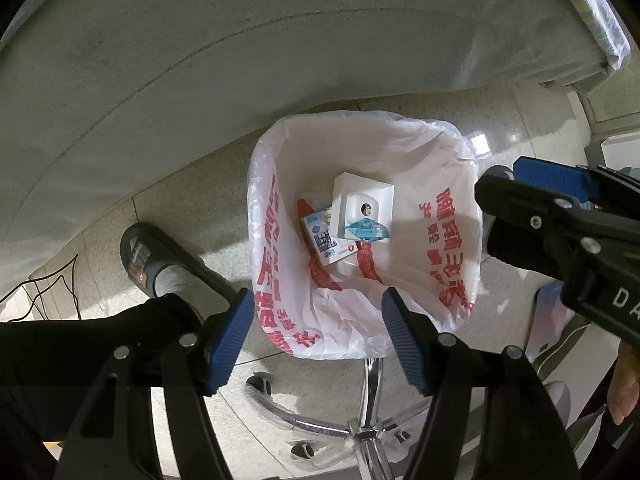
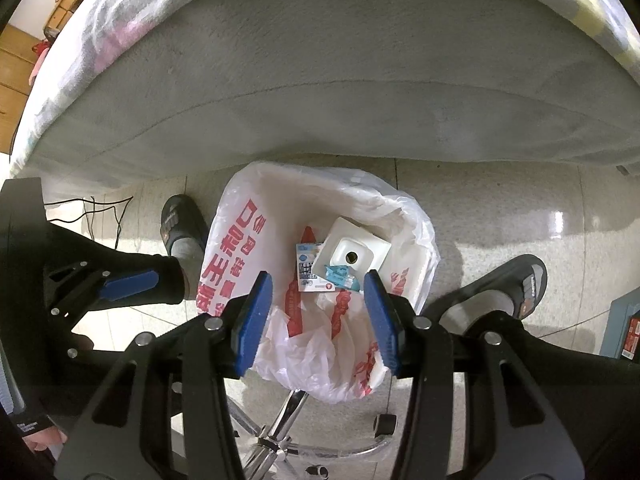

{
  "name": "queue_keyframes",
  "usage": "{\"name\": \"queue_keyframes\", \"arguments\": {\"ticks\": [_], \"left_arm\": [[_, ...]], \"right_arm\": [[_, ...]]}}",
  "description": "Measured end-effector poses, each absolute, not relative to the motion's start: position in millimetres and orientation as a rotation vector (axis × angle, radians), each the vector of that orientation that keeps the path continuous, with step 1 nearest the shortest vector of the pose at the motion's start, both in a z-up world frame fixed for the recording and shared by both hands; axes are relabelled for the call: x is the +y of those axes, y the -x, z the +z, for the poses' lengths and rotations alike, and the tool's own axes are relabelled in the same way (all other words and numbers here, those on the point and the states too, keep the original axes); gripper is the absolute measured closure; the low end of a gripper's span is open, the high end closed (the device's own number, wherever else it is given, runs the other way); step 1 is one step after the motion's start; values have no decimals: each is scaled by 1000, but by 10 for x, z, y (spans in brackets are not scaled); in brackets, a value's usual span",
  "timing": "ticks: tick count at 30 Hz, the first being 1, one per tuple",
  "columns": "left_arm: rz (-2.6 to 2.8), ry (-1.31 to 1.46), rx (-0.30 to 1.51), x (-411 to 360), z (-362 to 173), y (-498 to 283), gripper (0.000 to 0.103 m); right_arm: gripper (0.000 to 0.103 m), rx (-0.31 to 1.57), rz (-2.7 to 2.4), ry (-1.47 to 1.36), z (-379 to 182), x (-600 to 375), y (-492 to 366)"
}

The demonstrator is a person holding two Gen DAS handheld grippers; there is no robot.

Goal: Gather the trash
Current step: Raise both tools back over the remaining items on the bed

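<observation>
A bin lined with a white plastic bag (image 1: 436,216) (image 2: 236,248) printed in red stands on the floor below both grippers. At its bottom lie a white moulded tray (image 1: 362,204) (image 2: 352,254), a small milk carton (image 1: 326,242) (image 2: 306,268) and a blue wrapper (image 1: 366,231) (image 2: 340,274). My left gripper (image 1: 318,336) hangs open over the bag's near rim, nothing between its blue pads. My right gripper (image 2: 316,316) is open above the bag too, with nothing in it. In the left wrist view the right gripper (image 1: 524,196) reaches in from the right.
The grey side of a mattress (image 1: 200,60) (image 2: 340,80) runs behind the bin. A person's feet in dark slippers (image 1: 148,256) (image 2: 516,284) flank it. A chrome chair base (image 1: 368,428) (image 2: 280,436) with casters is under the grippers. Black cables (image 1: 52,288) lie at the left.
</observation>
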State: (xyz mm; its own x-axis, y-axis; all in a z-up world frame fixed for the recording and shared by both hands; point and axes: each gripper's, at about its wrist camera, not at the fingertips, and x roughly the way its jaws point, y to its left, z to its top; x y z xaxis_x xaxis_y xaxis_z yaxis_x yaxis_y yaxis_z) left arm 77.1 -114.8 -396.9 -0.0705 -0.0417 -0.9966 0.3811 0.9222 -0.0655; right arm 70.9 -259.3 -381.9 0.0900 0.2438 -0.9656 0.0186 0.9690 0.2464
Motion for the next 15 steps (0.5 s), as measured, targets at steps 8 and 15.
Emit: {"name": "queue_keyframes", "arguments": {"ticks": [8, 15], "left_arm": [[-348, -250, 1595, -1137, -3925, -762, 35], [-345, -226, 1582, -1125, -3863, -760, 33]], "right_arm": [[56, 1467, 162, -235, -3772, -2661, -680], [55, 1458, 161, -240, -3704, -2664, -635]]}}
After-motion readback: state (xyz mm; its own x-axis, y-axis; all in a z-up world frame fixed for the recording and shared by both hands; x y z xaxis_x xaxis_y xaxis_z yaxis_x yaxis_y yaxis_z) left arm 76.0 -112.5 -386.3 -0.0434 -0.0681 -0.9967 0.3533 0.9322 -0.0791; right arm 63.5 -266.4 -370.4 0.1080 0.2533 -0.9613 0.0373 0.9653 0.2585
